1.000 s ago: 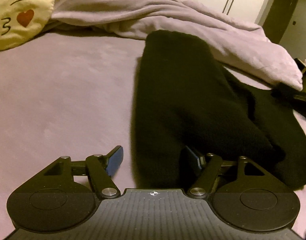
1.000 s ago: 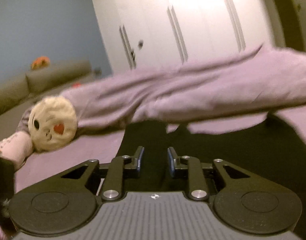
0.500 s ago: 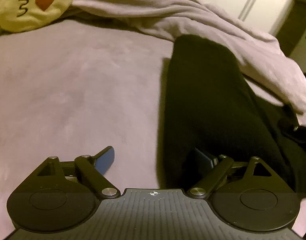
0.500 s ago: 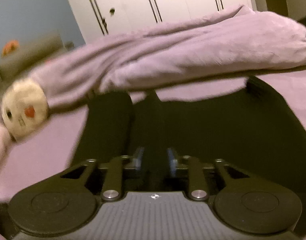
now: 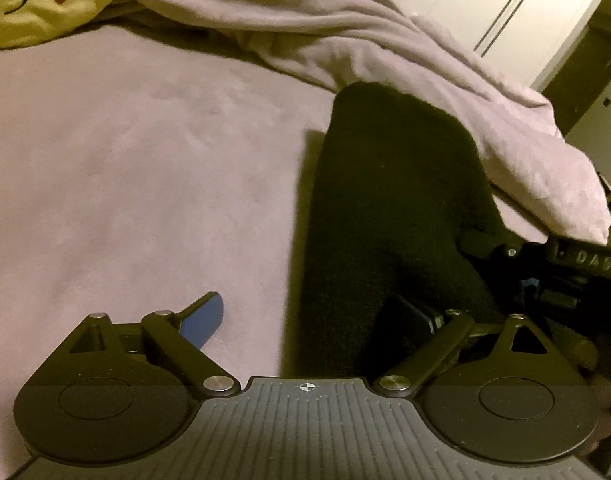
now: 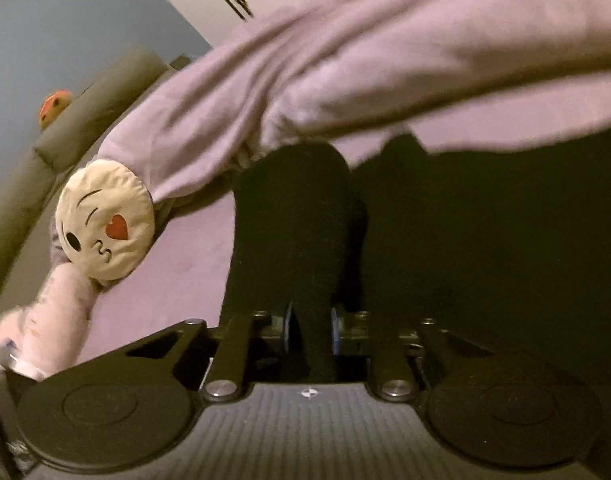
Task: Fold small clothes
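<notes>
A black garment (image 5: 389,216) lies spread on the lilac bed sheet (image 5: 125,184), one long part reaching away toward the rumpled blanket. My left gripper (image 5: 309,320) is open wide at its near end: the left finger (image 5: 203,316) rests on the sheet, the right finger (image 5: 415,316) on the black cloth. My right gripper (image 6: 309,328) is shut on a fold of the black garment (image 6: 293,240), tilted. The right gripper also shows at the right edge of the left wrist view (image 5: 561,268).
A rumpled lilac blanket (image 5: 385,48) lies along the far side of the bed. A yellow kissing-face cushion (image 6: 105,224) sits at the far left. White wardrobe doors (image 5: 497,4) stand behind. A grey sofa (image 6: 65,120) is at the left.
The right gripper has come down onto the black garment and closed on a fold of it, tilting. The left gripper has shifted left and opened wider, straddling the garment's edge.
</notes>
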The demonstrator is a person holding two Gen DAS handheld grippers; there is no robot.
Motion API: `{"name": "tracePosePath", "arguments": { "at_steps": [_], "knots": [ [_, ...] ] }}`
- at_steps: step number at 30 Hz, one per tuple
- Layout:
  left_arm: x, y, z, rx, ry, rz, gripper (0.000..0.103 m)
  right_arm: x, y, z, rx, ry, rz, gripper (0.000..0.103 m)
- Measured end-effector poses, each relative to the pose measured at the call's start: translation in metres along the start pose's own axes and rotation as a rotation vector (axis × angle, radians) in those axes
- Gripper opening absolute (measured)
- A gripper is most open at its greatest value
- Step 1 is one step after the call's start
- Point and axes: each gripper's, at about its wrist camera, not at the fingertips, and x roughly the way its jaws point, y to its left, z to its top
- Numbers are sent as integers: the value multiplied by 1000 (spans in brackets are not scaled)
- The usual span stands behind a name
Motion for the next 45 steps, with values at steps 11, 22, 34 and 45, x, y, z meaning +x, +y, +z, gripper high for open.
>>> {"name": "tracePosePath", "arguments": {
  "at_steps": [11,22,34,45],
  "knots": [
    [13,-32,-4,51,29,-11,96,-18,-33,0,-12,-21,-184,16],
    [16,-40,-10,62,14,-20,96,-31,-81,6,182,-14,-31,58],
    [18,-41,-13,66,-2,-20,97,4,-72,8,238,42,130,51],
    [-41,-58,-16,100,-142,45,91,-85,25,13,-347,-219,-210,21]
  ]
}}
